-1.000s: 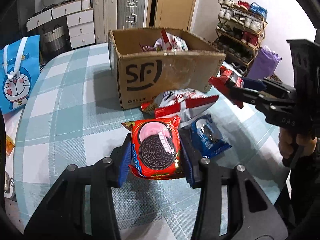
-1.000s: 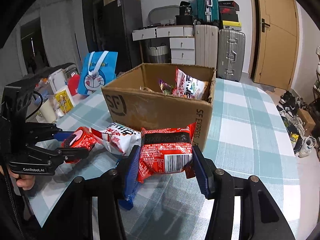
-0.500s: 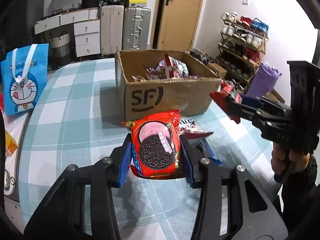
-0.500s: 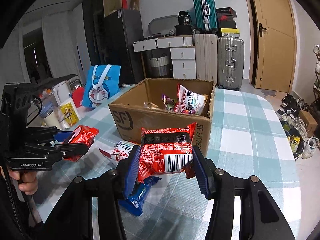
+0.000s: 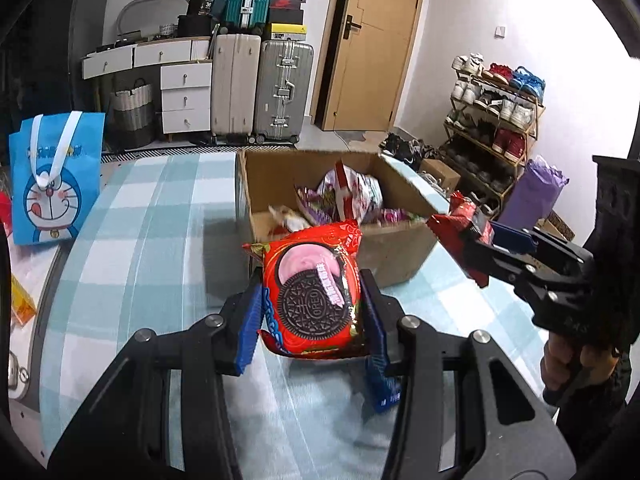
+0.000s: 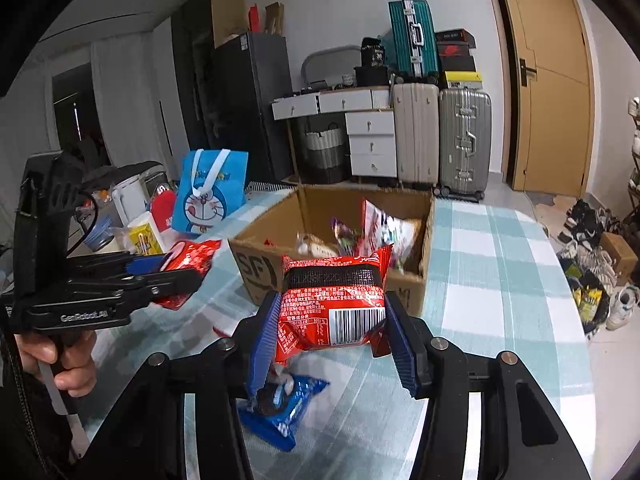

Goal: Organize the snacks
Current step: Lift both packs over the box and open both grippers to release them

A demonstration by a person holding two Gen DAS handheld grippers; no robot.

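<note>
At the lower centre of the frame, the left gripper (image 5: pixel 314 312) clamps a red cookie packet (image 5: pixel 314 292) between its blue pads, lifted clear of the checked tablecloth (image 5: pixel 132 248). Behind it, at the centre, an open cardboard box (image 5: pixel 400 252) holds several snack bags. At the right edge a hand (image 5: pixel 576 364) holds the right gripper (image 5: pixel 466 240), which pinches a second red packet (image 5: pixel 460 216) beside the box's right corner.

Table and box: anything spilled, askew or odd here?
One blue snack packet lies loose on the table, outside the cardboard box. Otherwise nothing stands out: both grippers hold intact red packets, and the box stands upright.
</note>
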